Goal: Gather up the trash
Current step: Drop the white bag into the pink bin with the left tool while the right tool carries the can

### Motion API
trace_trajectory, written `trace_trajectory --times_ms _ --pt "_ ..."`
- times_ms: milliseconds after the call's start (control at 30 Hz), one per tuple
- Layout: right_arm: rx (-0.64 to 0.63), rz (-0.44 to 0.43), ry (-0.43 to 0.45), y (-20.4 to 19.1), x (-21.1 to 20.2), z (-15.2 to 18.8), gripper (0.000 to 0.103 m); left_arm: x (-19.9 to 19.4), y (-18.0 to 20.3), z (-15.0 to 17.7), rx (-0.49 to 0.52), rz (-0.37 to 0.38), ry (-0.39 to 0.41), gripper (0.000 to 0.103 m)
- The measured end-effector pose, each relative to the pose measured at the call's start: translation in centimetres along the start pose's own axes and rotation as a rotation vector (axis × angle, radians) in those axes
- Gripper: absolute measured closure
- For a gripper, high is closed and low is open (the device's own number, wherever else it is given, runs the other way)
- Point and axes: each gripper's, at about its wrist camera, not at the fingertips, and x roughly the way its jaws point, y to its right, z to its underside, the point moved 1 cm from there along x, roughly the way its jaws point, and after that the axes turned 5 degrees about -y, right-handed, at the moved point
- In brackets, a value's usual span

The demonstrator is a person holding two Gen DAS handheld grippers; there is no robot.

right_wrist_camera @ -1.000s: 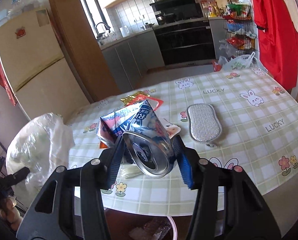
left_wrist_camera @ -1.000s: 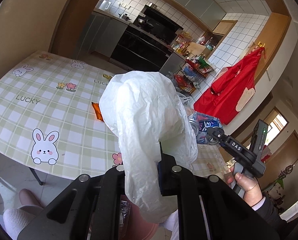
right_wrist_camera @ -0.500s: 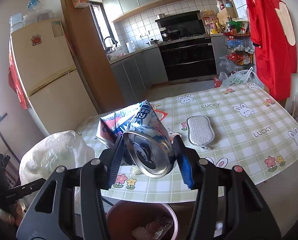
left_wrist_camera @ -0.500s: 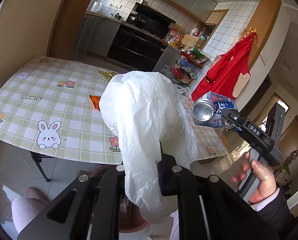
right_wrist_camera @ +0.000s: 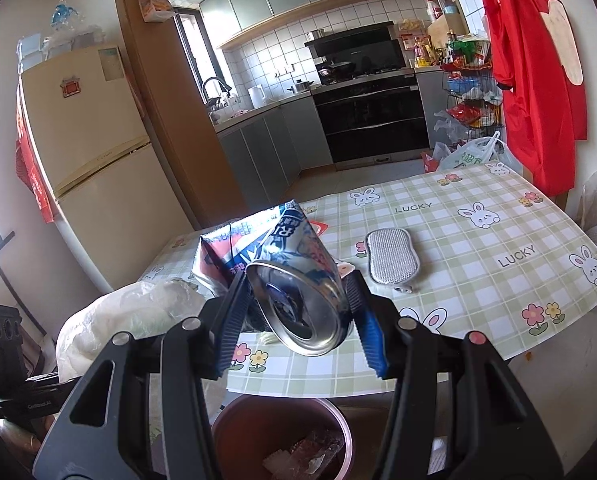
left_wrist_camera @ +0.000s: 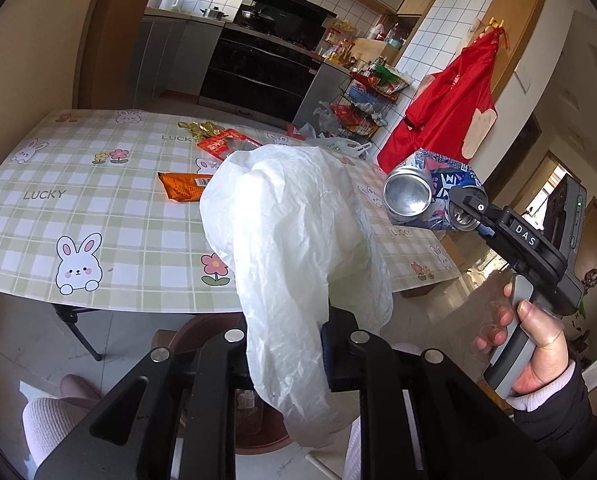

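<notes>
Right wrist view: the right gripper (right_wrist_camera: 298,316) is clamping a crushed can (right_wrist_camera: 294,280) above the bin (right_wrist_camera: 234,420); the left gripper (left_wrist_camera: 286,344) is pinching a white bag (left_wrist_camera: 290,232), its jaws opening slightly.

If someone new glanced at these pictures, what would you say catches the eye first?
First, the crushed can clamped in the right hand-held gripper, poised above the brown bin by the table edge. Next, the crumpled white plastic bag between the fingers of the left hand-held gripper, whose jaws are opening.
</notes>
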Motion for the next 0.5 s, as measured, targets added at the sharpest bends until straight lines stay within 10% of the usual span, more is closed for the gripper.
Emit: trace_trajectory --times_ms 133,267,500 --pt "0.011 0.003 -0.012 0.5 0.8 0.1 0.051 1.5 -0.3 0.3 -0.001 -0.004 -0.034 0.083" --pt "0.022 0.005 -0.026 0.8 1.6 0.2 0.051 2.3 -0.7 0.5 -0.015 0.01 -0.028 0.042" --pt "0.014 0.0 -0.036 0.6 1.9 0.3 0.051 0.9 -0.7 -0.3 -0.022 -0.015 0.055 0.023"
